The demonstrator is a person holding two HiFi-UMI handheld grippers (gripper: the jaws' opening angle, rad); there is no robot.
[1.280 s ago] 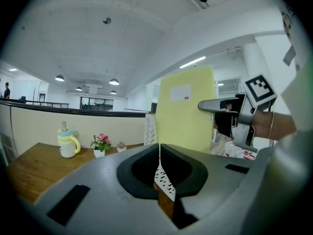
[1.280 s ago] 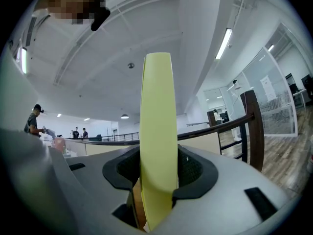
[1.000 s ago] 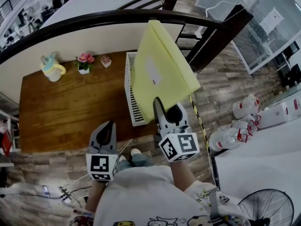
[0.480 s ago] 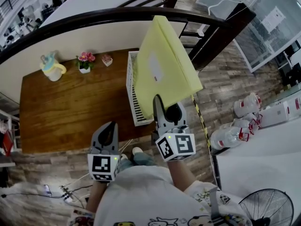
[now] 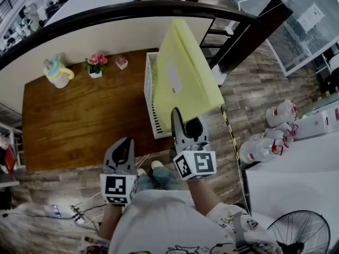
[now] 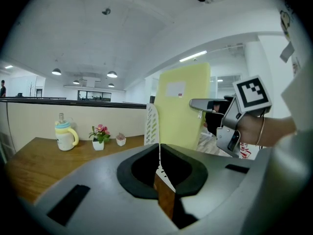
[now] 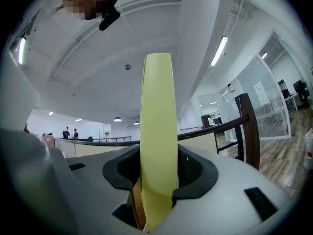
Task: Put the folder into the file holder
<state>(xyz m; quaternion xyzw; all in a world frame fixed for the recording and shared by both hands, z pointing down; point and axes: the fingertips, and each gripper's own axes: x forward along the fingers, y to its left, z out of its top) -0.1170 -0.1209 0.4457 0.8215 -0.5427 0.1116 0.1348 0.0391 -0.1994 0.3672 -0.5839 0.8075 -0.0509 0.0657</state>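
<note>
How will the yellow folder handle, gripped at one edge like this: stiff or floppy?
Probably stiff: the folder stands flat and upright, unsagging, held only at its near edge by the right gripper. Likely light, as one grip carries it.

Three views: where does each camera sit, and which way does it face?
Head view: on the head, steeply down at table, holder, folder; shows left gripper, right gripper, shirt.
Left gripper view: on that gripper, across the table; shows its shut jaws, the right hand.
Right gripper view: on that gripper, along the folder clamped in its jaws.
Head and left gripper views share folder, holder.
</note>
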